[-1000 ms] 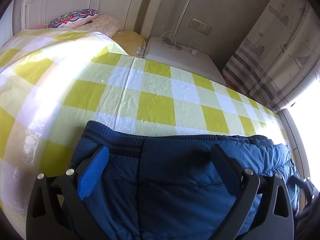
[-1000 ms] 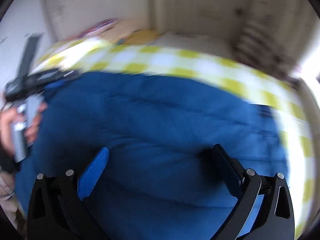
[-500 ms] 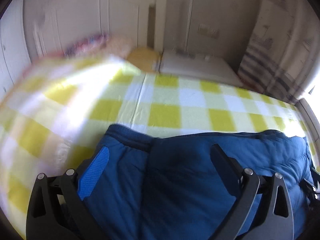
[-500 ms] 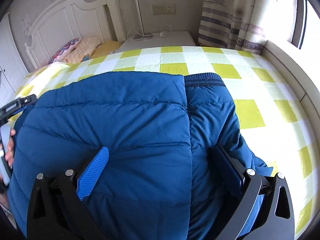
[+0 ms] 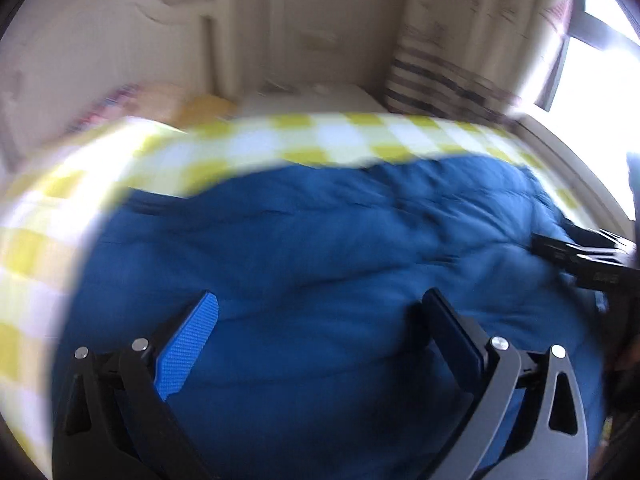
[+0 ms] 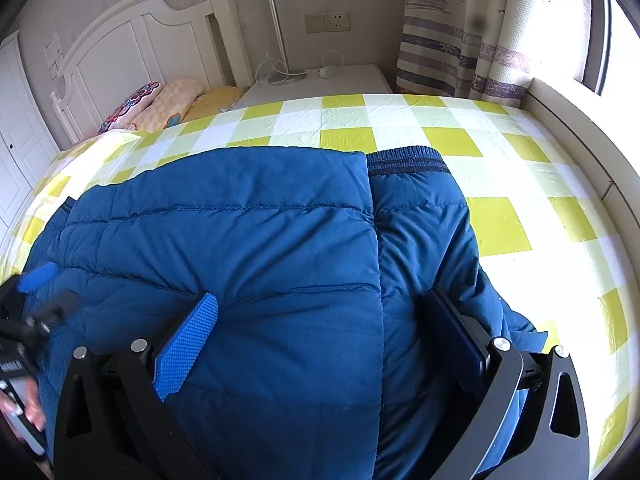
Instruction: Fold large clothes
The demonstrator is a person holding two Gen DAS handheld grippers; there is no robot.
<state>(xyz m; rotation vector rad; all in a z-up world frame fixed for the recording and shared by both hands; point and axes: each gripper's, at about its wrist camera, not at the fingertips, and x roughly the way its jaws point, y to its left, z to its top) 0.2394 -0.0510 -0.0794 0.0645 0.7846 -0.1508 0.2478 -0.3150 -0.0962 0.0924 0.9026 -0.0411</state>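
Puffy blue quilted jacket (image 6: pixel 256 240) folded on checked bedspread (image 6: pixel 500 168); ribbed cuff (image 6: pixel 406 160) sharp only from right wrist; both left gripper (image 5: pixel 320 344) and right gripper (image 6: pixel 320 340) spread, empty.

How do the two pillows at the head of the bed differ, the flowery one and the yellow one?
The flowery pillow carries a red, pink and dark pattern, while the yellow pillow looks plain. The flowery one sits nearest the white headboard; the yellow one lies nearest the nightstand. Both lie beyond the checked sheet.
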